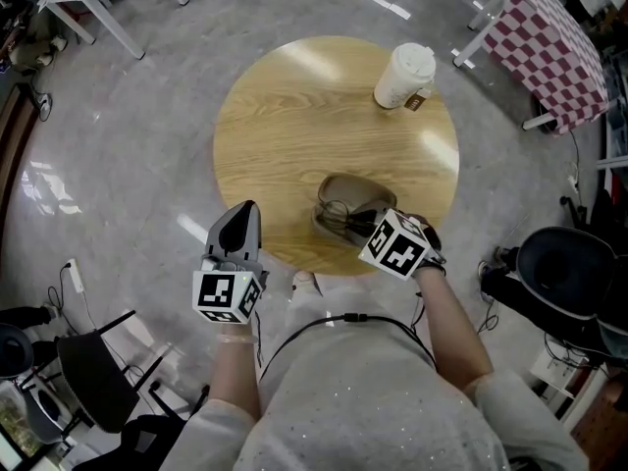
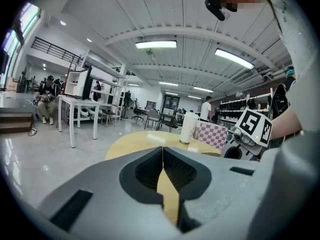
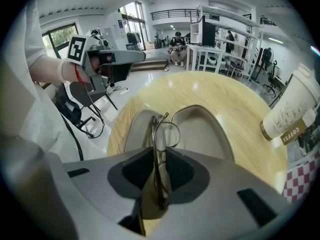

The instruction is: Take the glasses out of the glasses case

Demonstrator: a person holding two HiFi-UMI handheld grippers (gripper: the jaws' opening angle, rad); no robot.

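Observation:
An open tan glasses case (image 1: 339, 186) lies near the front edge of the round wooden table (image 1: 294, 116). Thin metal-framed glasses (image 3: 164, 130) stand up out of the case (image 3: 202, 129), between its two shells. My right gripper (image 3: 159, 156) points steeply down into the case, and its pads press on the glasses frame from both sides. In the head view the right gripper (image 1: 368, 226) covers the case's near right part. My left gripper (image 1: 240, 214) hovers off the table's front left edge, pointing nearly level. Its jaws meet with nothing between them (image 2: 163, 154).
A white paper coffee cup (image 1: 402, 77) with a lid stands at the table's far right. A checkered-cloth table (image 1: 549, 37) is at the back right. A black chair (image 1: 564, 263) stands to the right, another dark chair (image 1: 93, 371) at the lower left.

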